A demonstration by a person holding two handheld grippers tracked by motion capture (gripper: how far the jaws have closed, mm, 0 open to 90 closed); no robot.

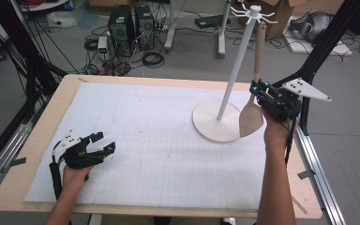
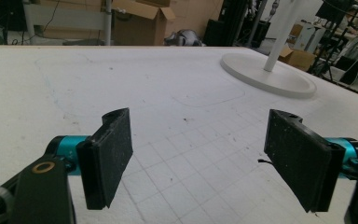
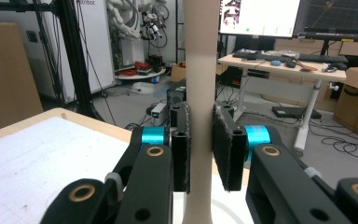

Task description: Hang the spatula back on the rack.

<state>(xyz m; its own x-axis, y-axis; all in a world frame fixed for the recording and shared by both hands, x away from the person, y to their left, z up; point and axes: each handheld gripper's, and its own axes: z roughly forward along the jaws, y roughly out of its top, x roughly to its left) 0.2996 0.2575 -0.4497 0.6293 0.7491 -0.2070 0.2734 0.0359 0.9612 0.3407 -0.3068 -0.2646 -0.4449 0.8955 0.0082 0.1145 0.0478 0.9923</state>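
The desk (image 1: 42, 126) is a pale wood slab with rounded corners, and most of its top is covered by a white foam-looking sheet (image 1: 159, 154) printed with a faint grid. Up close in the left gripper view that sheet looks grainy and a bit speckled with dark flecks.

On the right half stands a white hanging rack (image 1: 236, 65): a flat round disc base, a slim straight pole leaning a little in the high view, and a small crown of thin hooks at the top. A beige spatula (image 1: 252, 117) hangs beside the pole, long flat handle running up toward the hooks, wide rounded blade down over the edge of the disc base. Whether its tip is actually on a hook is hard to say from here, the top is too small.

The right gripper (image 3: 200, 149) is clamped on that spatula handle. In the right gripper view the two black rubbery pads press the smooth matte beige strip from both sides, with teal collars behind them and brass-ringed screws on the black linkage.

The left gripper (image 1: 104, 142) sits low over the sheet near the desk's left front, jaws spread wide with nothing between them. Its pads (image 2: 114, 154) are flat black rectangles with a fine gritty texture, angled outward, and the rack's disc base is well apart from them, off toward the far right.
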